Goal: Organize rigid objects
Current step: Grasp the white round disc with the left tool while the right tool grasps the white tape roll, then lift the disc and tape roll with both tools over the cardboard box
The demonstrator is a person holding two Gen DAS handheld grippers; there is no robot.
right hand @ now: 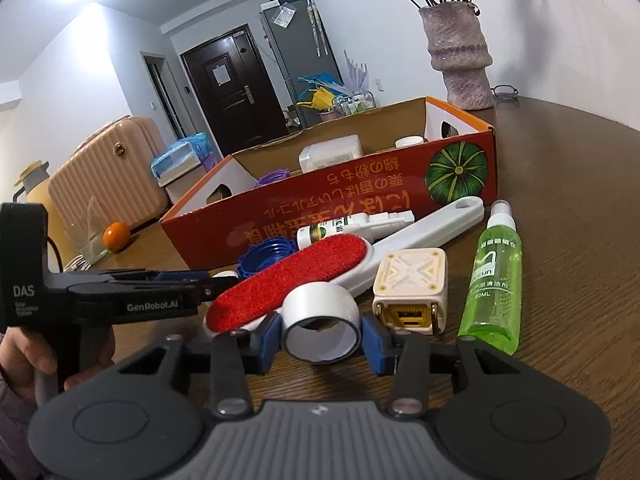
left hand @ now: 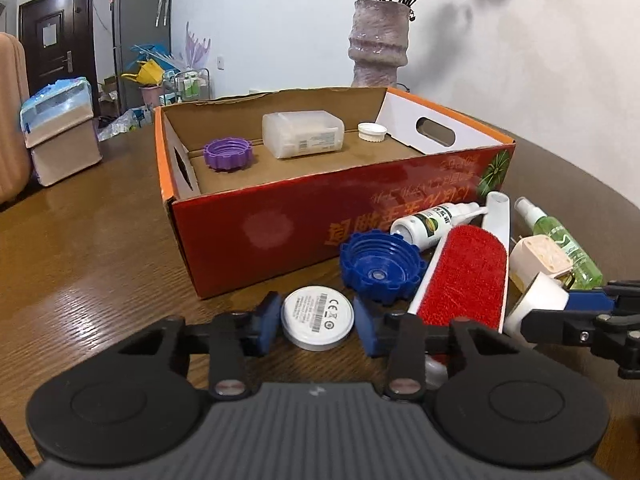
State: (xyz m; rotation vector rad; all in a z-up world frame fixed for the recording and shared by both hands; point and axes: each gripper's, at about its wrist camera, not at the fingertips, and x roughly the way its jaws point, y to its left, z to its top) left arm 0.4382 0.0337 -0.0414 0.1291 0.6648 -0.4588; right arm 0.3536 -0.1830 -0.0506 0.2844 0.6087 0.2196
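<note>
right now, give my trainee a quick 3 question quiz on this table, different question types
1. True or false: the purple cap lies inside the red box.
2. What lies between the left gripper jaws?
A) blue cap
B) round white disc
C) green spray bottle
3. Fill in: the right gripper jaws flank a white ____.

Key
1. True.
2. B, the round white disc.
3. Tape roll; it lies beside the red lint brush.
</note>
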